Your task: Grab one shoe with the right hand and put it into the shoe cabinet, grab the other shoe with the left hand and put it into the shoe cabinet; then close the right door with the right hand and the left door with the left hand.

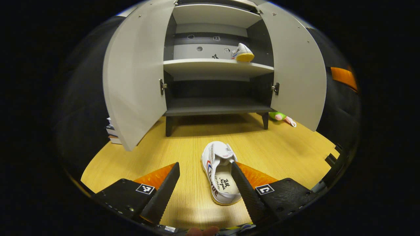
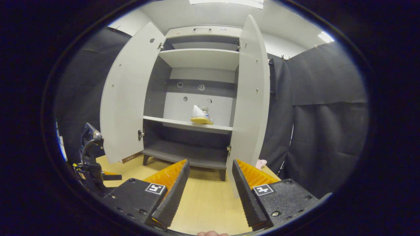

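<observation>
Hovering spread over the white sneaker point(image 1: 220, 173) on the floor, the left gripper point(image 1: 205, 183) faces the open shoe cabinet point(image 1: 216, 65).
Second sneaker point(image 2: 201, 115) sits on the cabinet's middle shelf; right gripper point(image 2: 210, 183) spread, empty.

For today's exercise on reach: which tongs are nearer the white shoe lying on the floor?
Left. The left tongs hover open right over the shoe on the floor; the right tongs face the shoe cabinet, farther off.
</observation>
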A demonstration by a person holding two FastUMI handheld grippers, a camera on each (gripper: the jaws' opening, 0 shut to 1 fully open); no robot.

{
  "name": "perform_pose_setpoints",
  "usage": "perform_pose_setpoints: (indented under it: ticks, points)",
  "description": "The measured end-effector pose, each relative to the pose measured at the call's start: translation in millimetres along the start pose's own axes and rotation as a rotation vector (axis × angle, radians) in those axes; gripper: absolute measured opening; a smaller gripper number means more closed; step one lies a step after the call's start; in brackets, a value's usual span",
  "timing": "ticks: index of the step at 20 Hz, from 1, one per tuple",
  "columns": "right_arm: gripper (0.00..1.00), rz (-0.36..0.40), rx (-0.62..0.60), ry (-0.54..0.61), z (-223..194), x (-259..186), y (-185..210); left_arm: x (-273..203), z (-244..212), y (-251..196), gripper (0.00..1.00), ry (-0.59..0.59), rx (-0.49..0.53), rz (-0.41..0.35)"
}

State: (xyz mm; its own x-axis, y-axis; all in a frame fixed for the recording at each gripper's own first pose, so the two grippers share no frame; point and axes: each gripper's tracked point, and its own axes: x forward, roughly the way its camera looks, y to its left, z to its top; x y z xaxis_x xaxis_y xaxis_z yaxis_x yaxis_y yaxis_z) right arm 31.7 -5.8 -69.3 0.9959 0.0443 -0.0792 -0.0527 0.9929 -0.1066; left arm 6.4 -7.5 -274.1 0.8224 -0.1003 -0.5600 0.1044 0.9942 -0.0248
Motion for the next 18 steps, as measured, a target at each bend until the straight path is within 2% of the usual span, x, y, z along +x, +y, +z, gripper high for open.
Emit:
perform_pose_setpoints:
  ticks: [10, 18]
  points:
    - [0.83, -0.03, 0.032, 0.06, -19, 12, -17, 48, -40, 7, 0.96, 0.216, -0.058, -0.008]
    - [0.83, -0.051, 0.029, 0.079, -23, 19, -23, 82, -36, 7, 0.95, 0.207, -0.056, -0.012]
